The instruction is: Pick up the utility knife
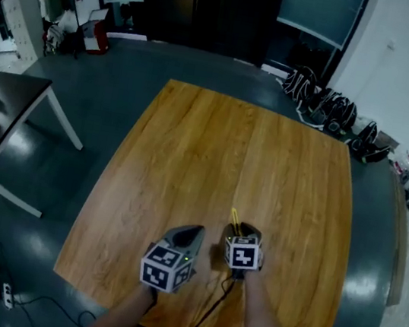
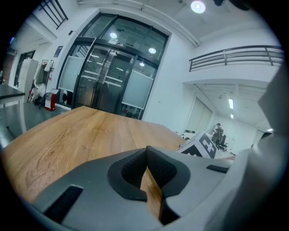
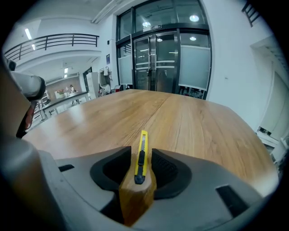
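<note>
A yellow utility knife (image 1: 234,218) lies flat on the wooden table (image 1: 231,140), near its front edge. In the right gripper view the knife (image 3: 142,146) points away along the boards. My right gripper (image 3: 141,159) stands open low over it, one jaw on each side, and the pads do not press on the knife. In the head view the right gripper (image 1: 243,231) covers the knife's near end. My left gripper (image 1: 187,233) hovers just left of it, above bare wood. Its jaws (image 2: 146,159) meet at the tips with nothing between them.
The table's front edge runs just behind both hands. A black cable (image 1: 212,306) trails from the right gripper off that edge. A dark side table (image 1: 3,100) stands on the floor at the left. Bags (image 1: 328,109) lie on the floor beyond the far right corner.
</note>
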